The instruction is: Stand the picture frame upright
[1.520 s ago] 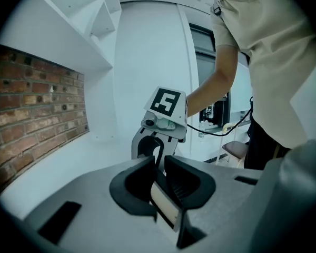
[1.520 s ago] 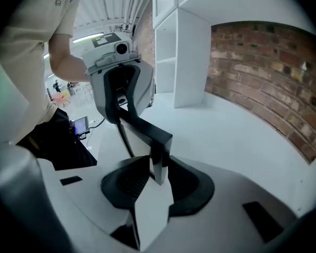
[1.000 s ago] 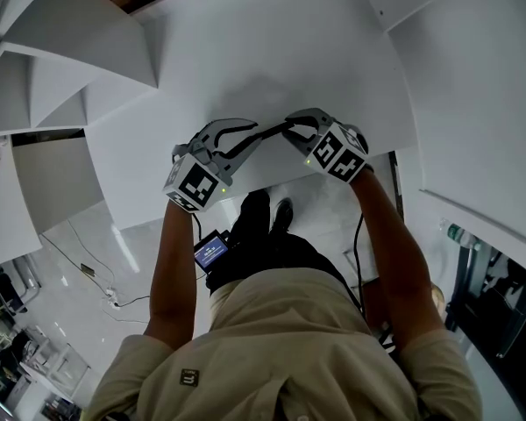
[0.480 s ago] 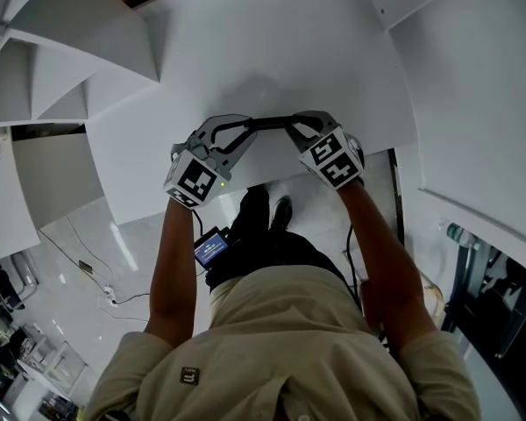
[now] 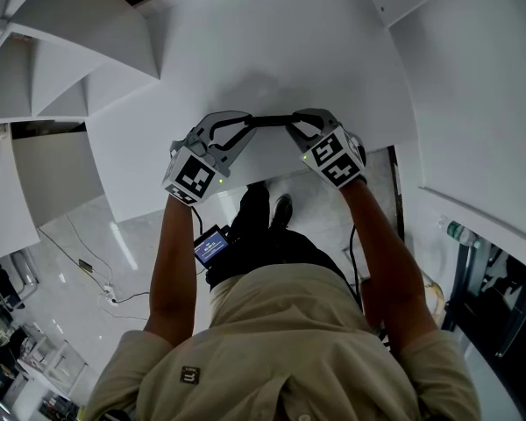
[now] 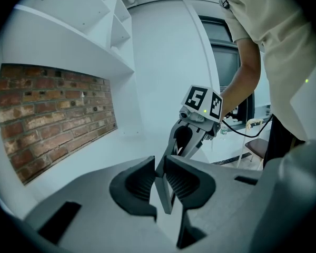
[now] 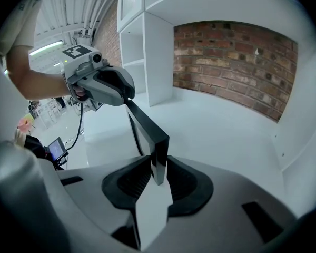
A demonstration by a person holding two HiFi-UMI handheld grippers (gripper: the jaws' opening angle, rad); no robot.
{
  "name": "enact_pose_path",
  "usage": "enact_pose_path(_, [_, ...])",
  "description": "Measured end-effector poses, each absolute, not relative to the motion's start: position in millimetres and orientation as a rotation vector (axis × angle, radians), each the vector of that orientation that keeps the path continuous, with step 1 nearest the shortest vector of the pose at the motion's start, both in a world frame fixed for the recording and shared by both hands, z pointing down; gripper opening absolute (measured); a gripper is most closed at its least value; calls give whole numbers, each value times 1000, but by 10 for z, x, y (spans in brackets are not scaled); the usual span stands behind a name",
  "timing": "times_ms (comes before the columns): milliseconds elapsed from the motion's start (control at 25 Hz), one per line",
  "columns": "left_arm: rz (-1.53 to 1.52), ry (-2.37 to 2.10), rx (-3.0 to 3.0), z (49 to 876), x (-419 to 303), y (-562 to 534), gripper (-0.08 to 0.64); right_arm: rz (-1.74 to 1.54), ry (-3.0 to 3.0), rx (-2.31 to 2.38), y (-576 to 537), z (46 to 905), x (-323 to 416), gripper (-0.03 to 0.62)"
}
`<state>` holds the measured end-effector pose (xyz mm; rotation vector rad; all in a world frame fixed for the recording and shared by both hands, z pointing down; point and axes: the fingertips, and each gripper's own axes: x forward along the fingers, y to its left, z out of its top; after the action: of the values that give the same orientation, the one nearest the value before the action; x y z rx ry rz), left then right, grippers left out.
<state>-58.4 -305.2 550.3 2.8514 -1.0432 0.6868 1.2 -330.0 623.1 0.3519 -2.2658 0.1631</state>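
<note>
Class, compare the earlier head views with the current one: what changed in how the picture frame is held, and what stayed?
The picture frame swung from slanting to level between the claws as the right claw rolled. Its jaws have just opened slightly, with the frame's end still between them. The left claw stays clamped on the other end, and neither hand travelled.

White tabletop (image 5: pixel 272 51), smooth and matte, brick wall (image 7: pixel 237 62) along its back, white shelf unit (image 7: pixel 145 57) rising at one end, black picture frame (image 5: pixel 272 122) above its near edge, contact with the surface unclear
</note>
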Motion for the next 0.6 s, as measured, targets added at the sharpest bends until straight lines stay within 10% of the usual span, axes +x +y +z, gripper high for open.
enact_pose_path(600, [711,-1024,2875,5450,-567,-3024,69,123,-2278,311,-3259,6190,-64,114])
